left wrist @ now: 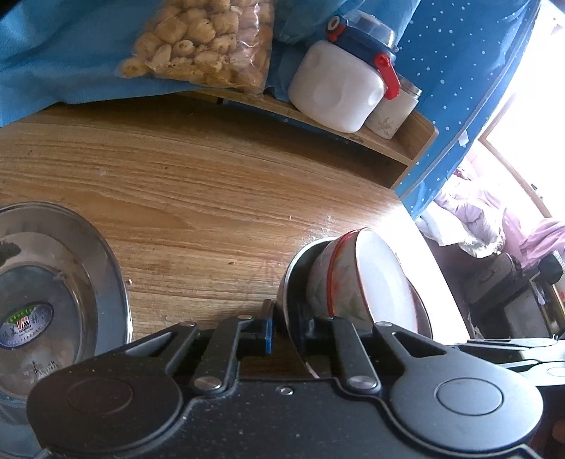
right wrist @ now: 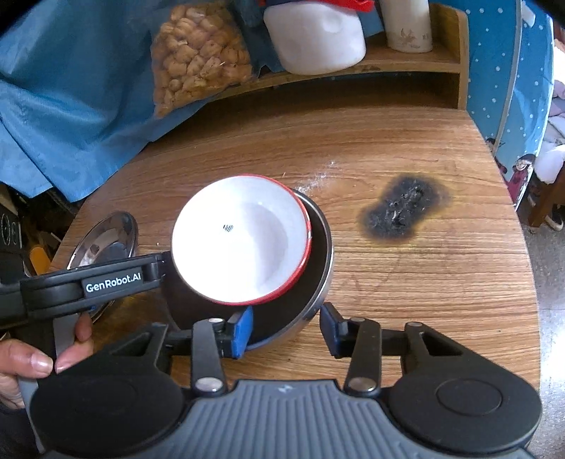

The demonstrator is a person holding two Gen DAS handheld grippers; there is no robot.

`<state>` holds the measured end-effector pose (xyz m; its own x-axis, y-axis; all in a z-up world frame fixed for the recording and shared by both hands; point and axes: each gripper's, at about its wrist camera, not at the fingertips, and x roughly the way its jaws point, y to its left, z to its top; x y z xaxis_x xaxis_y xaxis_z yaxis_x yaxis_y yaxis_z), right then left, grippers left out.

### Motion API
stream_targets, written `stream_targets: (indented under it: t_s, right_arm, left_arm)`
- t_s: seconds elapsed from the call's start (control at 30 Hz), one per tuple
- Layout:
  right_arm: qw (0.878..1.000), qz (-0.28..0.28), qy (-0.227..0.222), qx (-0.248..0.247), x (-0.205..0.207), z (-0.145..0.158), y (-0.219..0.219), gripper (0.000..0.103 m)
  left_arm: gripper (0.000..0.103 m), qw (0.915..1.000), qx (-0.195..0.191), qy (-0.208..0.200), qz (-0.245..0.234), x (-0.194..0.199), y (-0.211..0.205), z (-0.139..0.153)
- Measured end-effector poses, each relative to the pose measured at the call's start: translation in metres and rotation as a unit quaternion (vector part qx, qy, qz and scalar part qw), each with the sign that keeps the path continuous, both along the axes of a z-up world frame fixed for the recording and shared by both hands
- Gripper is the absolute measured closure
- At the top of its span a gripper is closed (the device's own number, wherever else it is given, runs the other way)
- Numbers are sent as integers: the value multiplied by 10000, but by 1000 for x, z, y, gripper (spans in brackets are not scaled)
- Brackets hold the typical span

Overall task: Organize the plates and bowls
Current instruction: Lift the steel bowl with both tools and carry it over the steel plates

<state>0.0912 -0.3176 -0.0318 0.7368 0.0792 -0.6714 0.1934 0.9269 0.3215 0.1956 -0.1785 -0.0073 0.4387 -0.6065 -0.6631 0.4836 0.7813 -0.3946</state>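
A white bowl (right wrist: 243, 240) with a red rim sits tilted inside a steel bowl (right wrist: 317, 282) on the tabletop (right wrist: 423, 282). The left tongs (left wrist: 287, 335) grip the steel bowl's rim. The right tongs (right wrist: 286, 330) stand open around its near edge.

Wooden table (right wrist: 406, 282) with a rounded edge and a nasty black burn mark (right wrist: 404, 212) on the right side, plus some white powder (right wrist: 319, 178) dusted near the middle. Sitting on it: a steel bowl (right wrist: 319, 261) near the front, a steel plate (right wrist: 106, 236) over at the left edge. Blue cloth (right wrist: 70, 116) drapes onto the back left. A low wooden shelf (right wrist: 406, 60) at the back holds a white jug (right wrist: 314, 39), a white jar (right wrist: 408, 26) and a bag of snacks (right wrist: 197, 56).
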Motion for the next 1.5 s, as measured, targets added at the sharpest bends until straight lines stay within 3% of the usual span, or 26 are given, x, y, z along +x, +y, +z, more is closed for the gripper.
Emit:
stream_targets:
  t_s: [0.47,0.77,0.87,1.13,1.23,1.5]
  right_arm:
    - [9991,108,-336,215,3,-15,0,53]
    - [9979,-58,-444,468,-1,-19,-5,54]
    - [9975,-124,-350,595,-1,-19,-11,46]
    - [9993,30,-277,233,5,-15,-7,42]
    - [9988,148,-417,216,3,-17,-1,56]
    - [9981,176,-571,181,-1,-17,-1,59]
  left_arm:
    - [87,9989,-349,223,224,-1,5,-13]
    - [87,9989,-326,143,292,-8,4,-13]
    - [86,9986,-352,202,345,-9,6,-14]
    - [86,9978,-488,209,402,-10,9,-16]
    - [86,9981,-449,155,387,-11,8,-15]
    - [87,9982,-427,149,406,-12,8,-16]
